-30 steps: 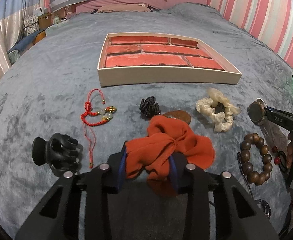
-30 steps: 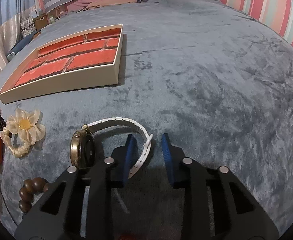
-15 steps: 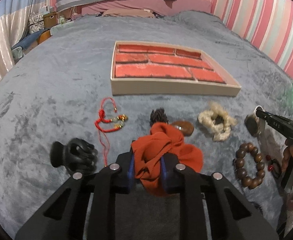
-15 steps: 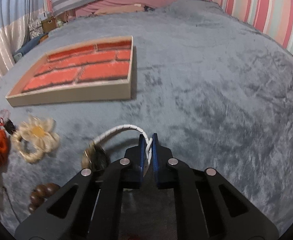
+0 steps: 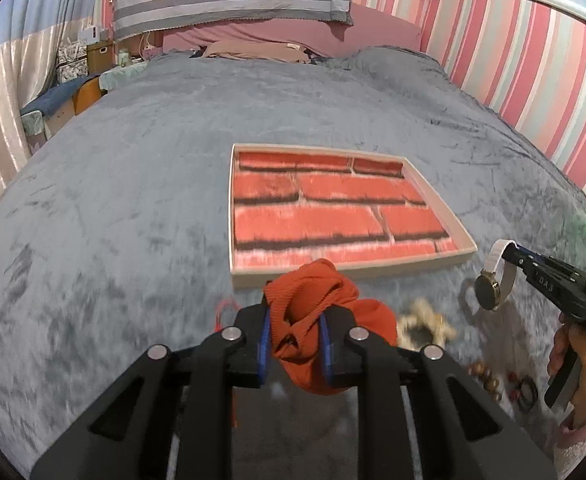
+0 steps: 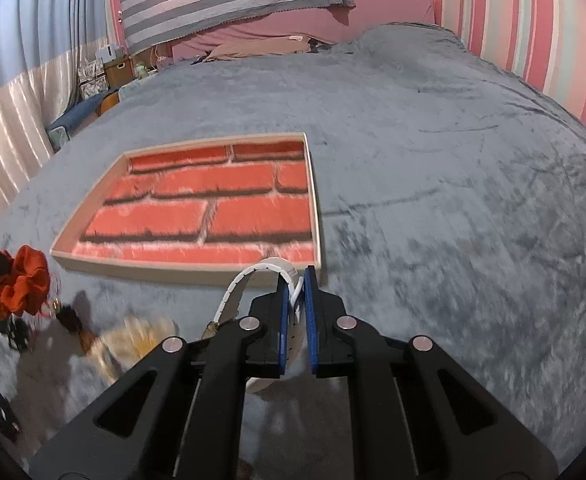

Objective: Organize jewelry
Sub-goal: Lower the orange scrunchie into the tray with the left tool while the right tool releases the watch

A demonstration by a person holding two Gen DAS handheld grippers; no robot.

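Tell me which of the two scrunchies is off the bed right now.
The orange scrunchie, clamped in the left hand-held gripper and lifted near the tray. The cream scrunchie lies on the blanket, ungripped.

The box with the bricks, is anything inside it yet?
Nothing shows inside the box, only its brick-print bottom. The scrunchie in the left gripper hides part of its near edge in that view.
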